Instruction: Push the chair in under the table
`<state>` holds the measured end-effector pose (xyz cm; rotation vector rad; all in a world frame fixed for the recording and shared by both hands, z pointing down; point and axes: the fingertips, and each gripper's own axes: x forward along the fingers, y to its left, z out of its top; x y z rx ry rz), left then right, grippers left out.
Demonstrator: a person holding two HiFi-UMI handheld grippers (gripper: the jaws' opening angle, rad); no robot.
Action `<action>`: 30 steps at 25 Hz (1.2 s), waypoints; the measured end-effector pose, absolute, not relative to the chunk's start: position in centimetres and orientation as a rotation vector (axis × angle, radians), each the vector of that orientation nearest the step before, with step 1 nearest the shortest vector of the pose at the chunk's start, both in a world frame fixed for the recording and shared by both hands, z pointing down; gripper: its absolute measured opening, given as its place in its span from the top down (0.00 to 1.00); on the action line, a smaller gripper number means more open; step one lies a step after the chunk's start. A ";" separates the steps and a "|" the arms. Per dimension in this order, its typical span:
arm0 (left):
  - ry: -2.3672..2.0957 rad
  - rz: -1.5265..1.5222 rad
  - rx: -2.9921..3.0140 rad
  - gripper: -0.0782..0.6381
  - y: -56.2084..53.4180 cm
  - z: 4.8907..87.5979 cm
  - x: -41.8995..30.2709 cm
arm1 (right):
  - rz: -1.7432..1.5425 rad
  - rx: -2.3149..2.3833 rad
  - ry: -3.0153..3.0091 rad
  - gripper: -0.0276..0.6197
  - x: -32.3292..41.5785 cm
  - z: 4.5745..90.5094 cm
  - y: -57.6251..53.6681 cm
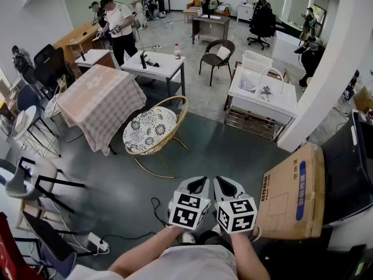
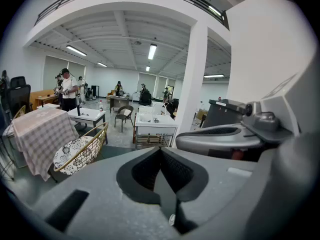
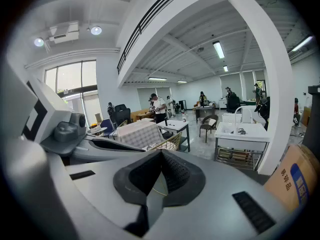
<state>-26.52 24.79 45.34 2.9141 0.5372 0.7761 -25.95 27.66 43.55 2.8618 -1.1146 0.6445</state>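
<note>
Nearest, the head view alone shows the person's forearms and both marker cubes, side by side. The left gripper and right gripper point toward the chair, well short of it. Each gripper's own view shows its jaws clenched together with nothing between them.

The left gripper view catches the right gripper's body at its right edge. The right gripper view catches the left gripper's body at its left edge.

A cardboard box stands right of the chair and nearer the person. It shows in the head view and at the right gripper view's edge. Only the head view shows the floor left of the chair and nearer the person, where a power strip and a black cable lie.

The chair, a round wicker bowl with a patterned cushion, stands on open floor just beside the corner of the table, which wears a checked cloth. The chair is not under the table. The left gripper view shows the chair whole. In the right gripper view only its rim rises above the jaws.

Right of the chair and farther off stand a white sink stand and a pillar. Beyond the chair is a small white table, and farther still are people. Ceiling lamps show only in the gripper views.
</note>
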 end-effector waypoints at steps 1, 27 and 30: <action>0.539 0.777 2.912 0.89 24.8 45.3 -26.5 | 0.646 2.864 -1.112 0.95 -26.0 43.5 27.7; 0.571 0.781 2.894 0.88 24.7 46.2 -20.8 | 0.756 2.825 -1.114 0.95 -20.2 45.6 27.6; 0.542 0.796 2.893 0.88 25.0 46.5 -18.7 | 0.793 2.788 -1.133 0.95 -18.2 46.1 28.1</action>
